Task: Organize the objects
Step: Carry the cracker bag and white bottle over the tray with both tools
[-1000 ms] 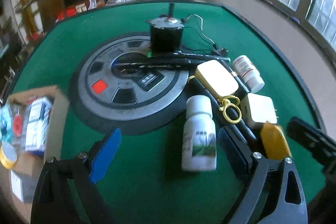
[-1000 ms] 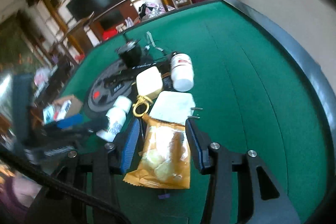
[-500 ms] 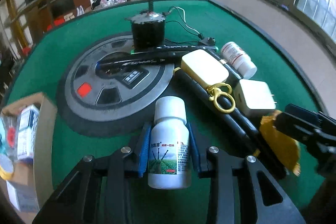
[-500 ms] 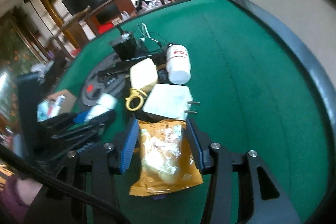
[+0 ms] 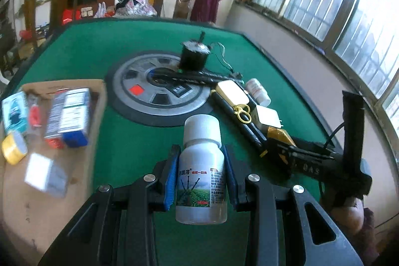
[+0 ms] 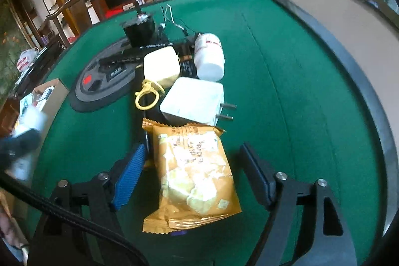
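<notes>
Your left tool [image 5: 200, 176] is squeezed shut on the white bottle [image 5: 202, 166]. The blue pads press both sides of it, and it sits up off the green table [image 5: 129, 148]. The cardboard box [image 5: 97, 96] with the small packs in it is off to the left, near the bottle.

Your right tool [image 6: 192, 176] is open. The orange snack bag [image 6: 192, 171] lies flat on the table between its two sides, but the pads do not touch it. There is a gap on each side, and the gap on the right is bigger.

Watch the bottle. It is smooth and round, and you hold it low down, so the top could tip or it could slip out if you swing it fast to the box. It could also bump the box wall.

Watch the bag too. It is puffy and soft. If you squeeze hard, the food inside may break. The white plug [image 6: 194, 101] touches the top edge of the bag, so a push forward could knock it into the yellow case [image 6: 162, 66].
</notes>
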`<move>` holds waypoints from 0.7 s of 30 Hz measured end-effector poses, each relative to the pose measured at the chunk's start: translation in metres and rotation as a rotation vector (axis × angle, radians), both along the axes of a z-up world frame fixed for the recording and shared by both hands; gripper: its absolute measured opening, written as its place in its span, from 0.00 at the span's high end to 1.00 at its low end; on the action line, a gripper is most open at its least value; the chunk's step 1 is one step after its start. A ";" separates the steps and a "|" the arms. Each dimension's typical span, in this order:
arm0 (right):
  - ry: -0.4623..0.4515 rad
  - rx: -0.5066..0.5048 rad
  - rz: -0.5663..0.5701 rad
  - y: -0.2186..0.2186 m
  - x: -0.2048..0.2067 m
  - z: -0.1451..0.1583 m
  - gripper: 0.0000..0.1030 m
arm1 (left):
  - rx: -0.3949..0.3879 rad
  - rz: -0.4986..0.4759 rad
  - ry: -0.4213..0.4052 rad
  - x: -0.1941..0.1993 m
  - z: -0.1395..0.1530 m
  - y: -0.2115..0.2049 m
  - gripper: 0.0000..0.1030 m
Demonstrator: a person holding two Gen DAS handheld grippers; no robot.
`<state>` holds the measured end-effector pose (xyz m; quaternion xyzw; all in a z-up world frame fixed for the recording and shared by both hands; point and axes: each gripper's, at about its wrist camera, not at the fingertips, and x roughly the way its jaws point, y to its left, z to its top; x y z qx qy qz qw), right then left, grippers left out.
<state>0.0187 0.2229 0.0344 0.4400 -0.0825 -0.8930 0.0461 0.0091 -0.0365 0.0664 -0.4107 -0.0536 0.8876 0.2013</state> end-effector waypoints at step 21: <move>0.043 -0.232 0.216 -0.098 0.020 0.077 0.57 | -0.148 0.345 -0.004 0.004 0.004 -0.203 0.72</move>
